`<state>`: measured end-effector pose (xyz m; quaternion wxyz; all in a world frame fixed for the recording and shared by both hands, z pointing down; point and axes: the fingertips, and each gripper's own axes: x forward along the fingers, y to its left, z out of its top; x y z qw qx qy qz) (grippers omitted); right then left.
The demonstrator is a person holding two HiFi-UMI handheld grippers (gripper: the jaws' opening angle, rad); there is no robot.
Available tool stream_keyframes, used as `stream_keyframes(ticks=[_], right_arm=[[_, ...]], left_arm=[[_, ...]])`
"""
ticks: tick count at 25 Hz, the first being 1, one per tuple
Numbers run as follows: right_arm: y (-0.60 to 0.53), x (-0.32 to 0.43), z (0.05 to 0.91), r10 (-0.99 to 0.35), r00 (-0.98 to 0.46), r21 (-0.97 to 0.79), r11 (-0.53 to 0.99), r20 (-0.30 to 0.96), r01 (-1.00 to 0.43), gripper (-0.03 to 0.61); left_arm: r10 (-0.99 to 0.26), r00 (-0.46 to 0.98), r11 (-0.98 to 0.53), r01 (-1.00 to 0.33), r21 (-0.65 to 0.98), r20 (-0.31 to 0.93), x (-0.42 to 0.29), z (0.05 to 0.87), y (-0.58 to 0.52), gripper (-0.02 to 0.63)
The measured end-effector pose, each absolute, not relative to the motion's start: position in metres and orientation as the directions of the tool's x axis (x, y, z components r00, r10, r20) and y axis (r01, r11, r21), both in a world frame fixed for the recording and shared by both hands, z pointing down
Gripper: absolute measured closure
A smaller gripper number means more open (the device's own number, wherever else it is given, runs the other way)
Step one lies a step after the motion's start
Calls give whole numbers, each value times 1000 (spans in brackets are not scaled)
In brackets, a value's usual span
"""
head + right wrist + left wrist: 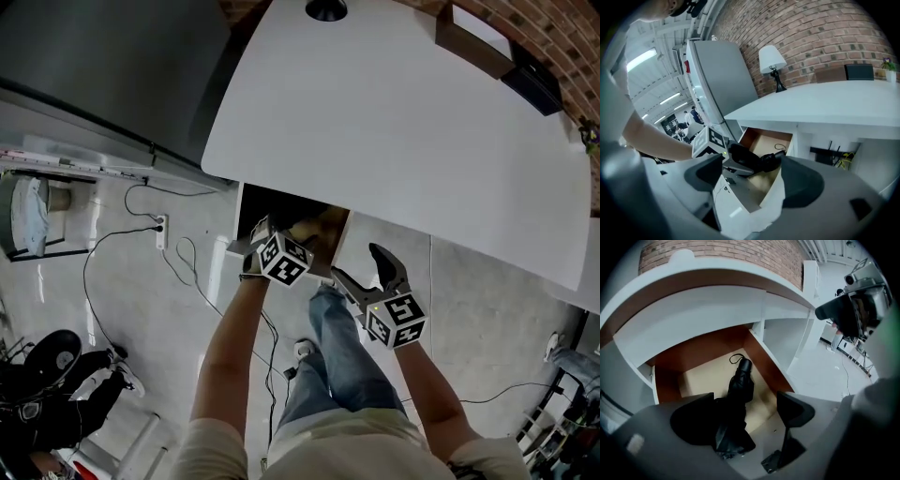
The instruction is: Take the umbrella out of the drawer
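Head view, drawer under desk, umbrella inside, left gripper wide, right gripper wide

A white-shaded lamp is set on the white tabletop before a brick wall. A white power strip is laid on the grey floor.

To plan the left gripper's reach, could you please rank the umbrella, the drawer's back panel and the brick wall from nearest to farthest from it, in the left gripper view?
1. umbrella, in the drawer, right under the open left gripper.
2. drawer's back panel, behind the umbrella.
3. brick wall, beyond the desk, at the top.
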<state>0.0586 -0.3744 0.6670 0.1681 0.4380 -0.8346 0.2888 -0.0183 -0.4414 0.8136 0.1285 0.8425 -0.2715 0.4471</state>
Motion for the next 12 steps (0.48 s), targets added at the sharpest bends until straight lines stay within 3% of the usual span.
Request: stream_keyframes(ticks=[12], right_arm=[[-378, 73, 698, -632, -571, -388, 420, 524, -820, 196]], left_arm=[[-292, 310, -890, -435, -138, 905, -20, 897, -466, 193]])
